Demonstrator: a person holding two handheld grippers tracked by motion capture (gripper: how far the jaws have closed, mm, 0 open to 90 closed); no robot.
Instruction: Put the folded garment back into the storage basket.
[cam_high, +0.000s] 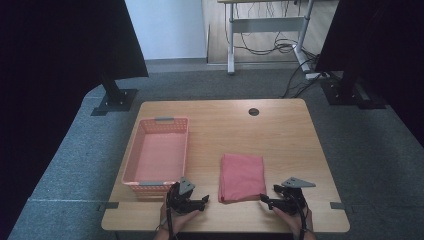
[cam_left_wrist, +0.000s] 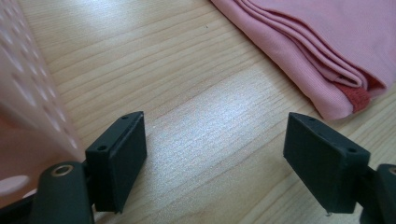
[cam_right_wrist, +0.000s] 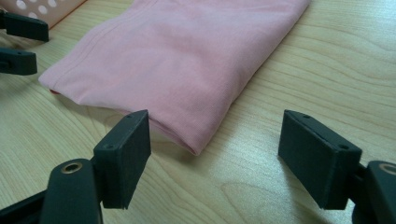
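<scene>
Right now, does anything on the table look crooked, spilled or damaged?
Nothing stands out. The folded pink cloth lies flat and neatly squared on the wooden table, the pink basket sits upright to its left, and the left gripper and right gripper rest open near the front edge, touching nothing.

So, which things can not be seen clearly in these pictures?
- Folded pink cloth: what garment it is stays hidden by the folding; left gripper view cuts it at the top and right edges.
- Pink basket: blurred at the left edge of the left gripper view.
- Person's hands: cut off by the high view's bottom edge.
</scene>
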